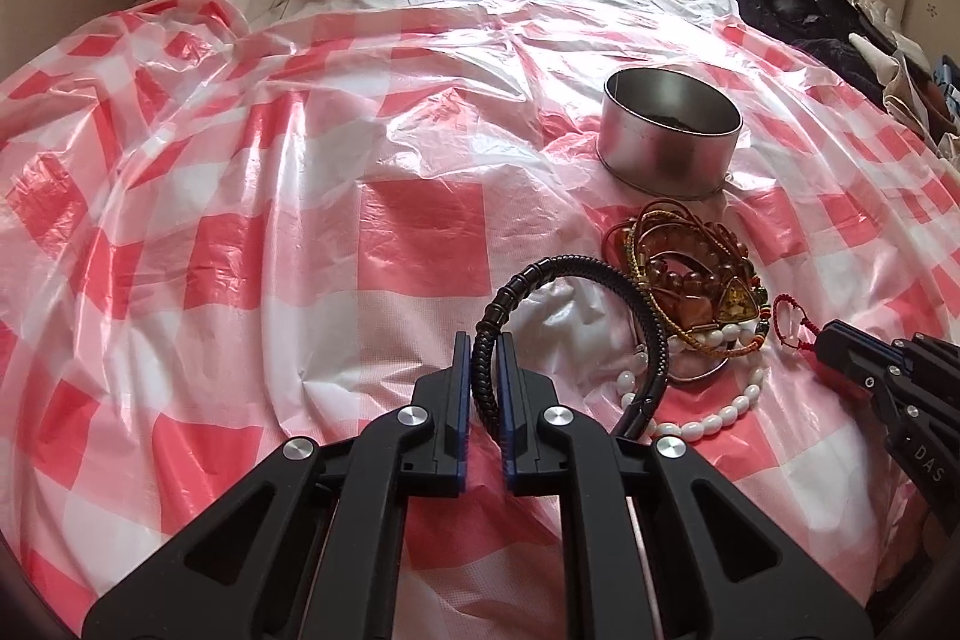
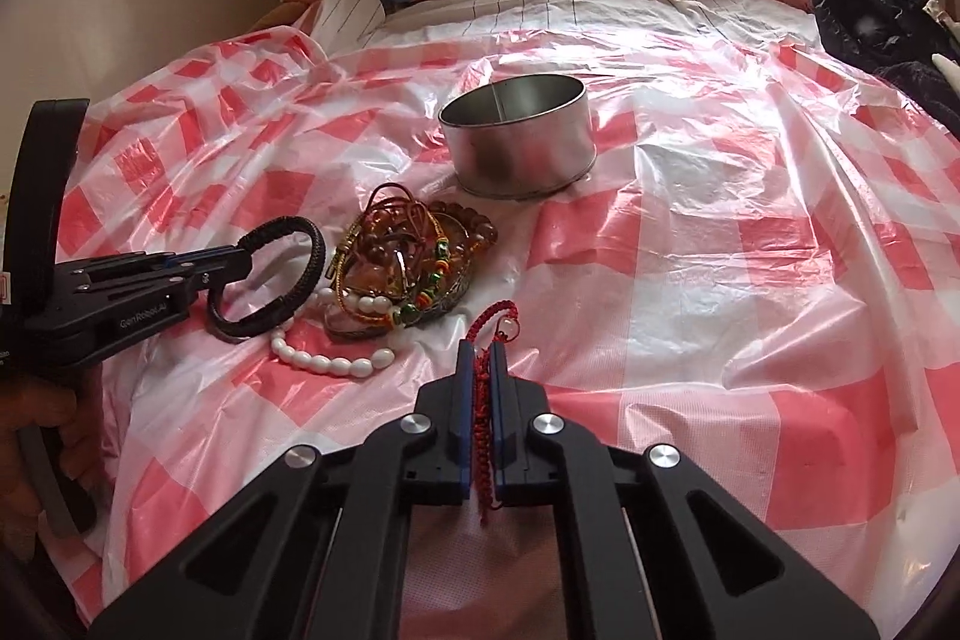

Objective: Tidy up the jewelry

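Left claw clamped on black bracelet. Right claw clamped on red cord. Both lie beside the jewelry pile on the bed; tin stands just behind.

We see a bed covered by a red-and-white checked plastic sheet; on it, upper centre, a round metal tin, with a heap of beaded bracelets at centre-left.
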